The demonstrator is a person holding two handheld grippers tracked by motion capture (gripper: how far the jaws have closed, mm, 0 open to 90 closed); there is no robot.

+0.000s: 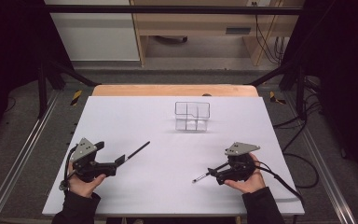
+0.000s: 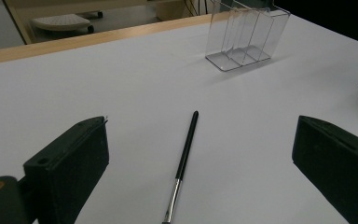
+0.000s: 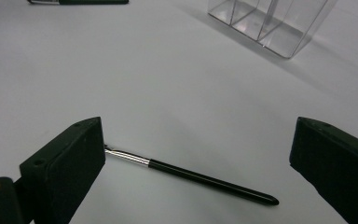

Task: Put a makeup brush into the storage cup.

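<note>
While a white sheet [image 1: 135, 130] covers the wooden table [image 1: 121, 90] above a grey floor, with a clear organizer [image 1: 192, 115] toward the far edge, each gripper—left gripper [image 2: 200, 154], right gripper [image 3: 198, 154]—hangs with jaws spread wide, grasping nothing, a black brush—left brush [image 2: 185, 156], right brush [image 3: 205, 178]—flat on the sheet between them.
</note>
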